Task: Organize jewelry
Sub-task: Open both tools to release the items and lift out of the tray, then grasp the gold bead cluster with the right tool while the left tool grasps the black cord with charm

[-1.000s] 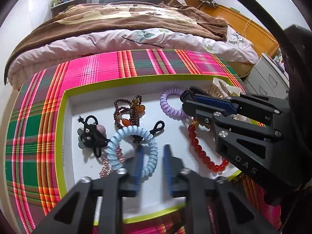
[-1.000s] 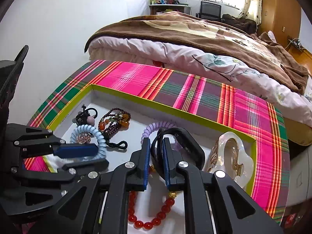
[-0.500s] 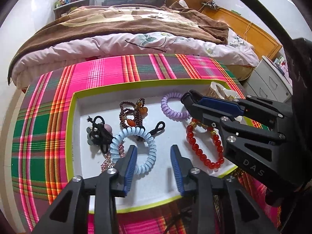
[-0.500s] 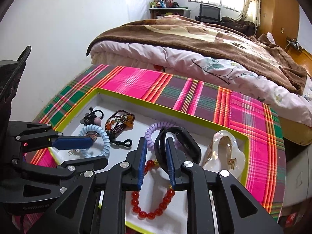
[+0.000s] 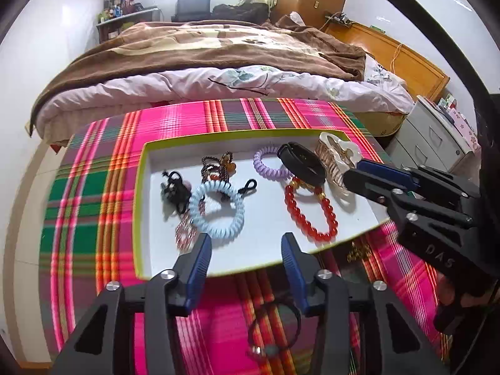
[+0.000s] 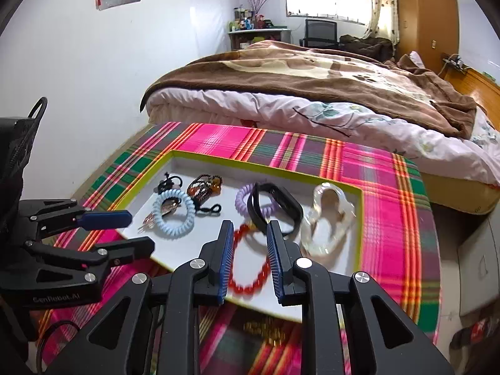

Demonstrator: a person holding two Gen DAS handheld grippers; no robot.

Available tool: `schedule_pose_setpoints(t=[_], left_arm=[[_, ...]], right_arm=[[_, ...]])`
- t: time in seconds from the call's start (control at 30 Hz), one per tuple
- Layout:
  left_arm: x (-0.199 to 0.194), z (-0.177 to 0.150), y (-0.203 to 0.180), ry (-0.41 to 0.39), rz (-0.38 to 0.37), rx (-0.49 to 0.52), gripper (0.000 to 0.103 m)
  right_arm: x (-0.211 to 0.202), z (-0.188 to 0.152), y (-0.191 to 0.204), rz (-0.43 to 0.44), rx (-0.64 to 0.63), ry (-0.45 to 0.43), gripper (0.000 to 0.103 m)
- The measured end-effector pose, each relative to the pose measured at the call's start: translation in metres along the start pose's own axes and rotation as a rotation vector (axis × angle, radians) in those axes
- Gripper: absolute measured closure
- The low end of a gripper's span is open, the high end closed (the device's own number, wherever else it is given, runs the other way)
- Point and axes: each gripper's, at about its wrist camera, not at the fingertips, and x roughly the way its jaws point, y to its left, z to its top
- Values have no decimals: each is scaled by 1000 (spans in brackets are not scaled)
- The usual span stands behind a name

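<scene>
Tray holds 3 coil ties, 1 red bracelet; 2 grippers, jaws just opening, empty.

Tray front strip lies bare for entry; jewelry crowds its back half, its low rim all around

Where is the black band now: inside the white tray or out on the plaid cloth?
Inside. The black band lies in the white tray, partly on the purple coil tie.

Blurred gold trinket beside tray
</scene>
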Motion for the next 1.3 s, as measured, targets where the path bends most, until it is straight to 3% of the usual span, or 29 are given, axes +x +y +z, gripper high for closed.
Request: schedule_pose_setpoints(t=[0.43, 0.6, 0.77, 0.87, 1.3], left_arm=[[-44, -50, -5, -43, 26, -12, 54], [-53, -71, 5, -67, 23, -47, 47], [-50, -87, 16, -60, 6, -89, 45], [-45, -96, 20, -47, -17, -115, 38], [-32, -110, 34, -9, -38, -164, 36]], right_arm=[[-43, -45, -3, -27, 55, -32, 71], [-47, -70, -11, -44, 68, -19, 71], [-42, -89, -24, -68, 90, 4, 62], [-34, -92, -27, -62, 97, 21, 58], [12, -82, -14, -42, 26, 106, 54]])
